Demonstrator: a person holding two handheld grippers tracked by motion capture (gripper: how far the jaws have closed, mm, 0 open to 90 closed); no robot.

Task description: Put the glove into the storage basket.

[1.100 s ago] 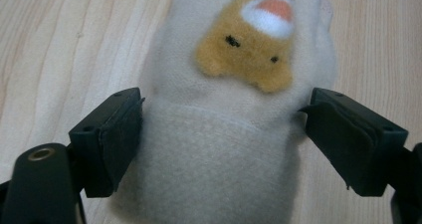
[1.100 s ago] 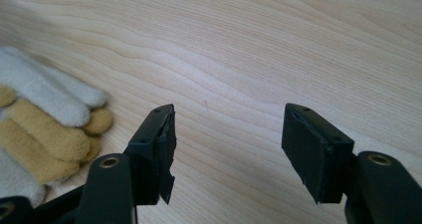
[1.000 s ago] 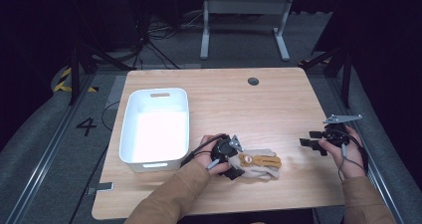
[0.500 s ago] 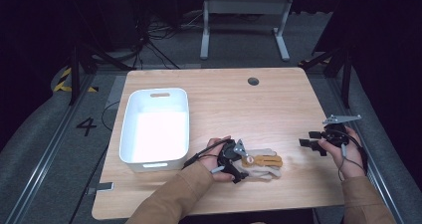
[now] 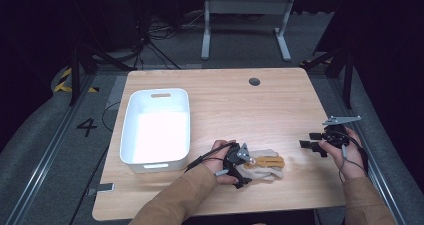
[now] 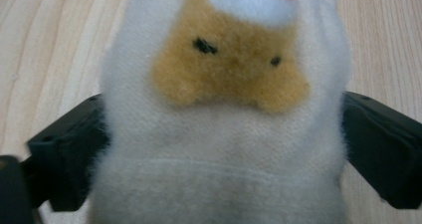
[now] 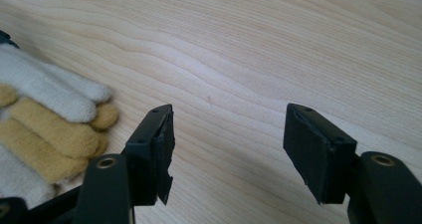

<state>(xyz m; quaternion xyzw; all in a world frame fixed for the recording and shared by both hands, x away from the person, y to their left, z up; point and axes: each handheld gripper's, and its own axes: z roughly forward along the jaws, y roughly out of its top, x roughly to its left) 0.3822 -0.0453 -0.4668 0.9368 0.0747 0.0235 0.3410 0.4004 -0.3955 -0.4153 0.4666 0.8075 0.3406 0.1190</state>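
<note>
Since half a second ago, left gripper point(image 5: 239, 169) has slid further onto the gloves | fuzzy gloves point(image 6: 224, 114) lie near table point(image 5: 225, 100) front edge, cuff between its jaws, touching both | right gripper point(image 7: 229, 149) gapes open, well apart

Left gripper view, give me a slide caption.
Left gripper with jaws on either side of a fuzzy white-and-tan glove on the wooden table.

Perhaps two gloves point(image 5: 262, 166), one bin point(image 5: 156, 126)
</note>
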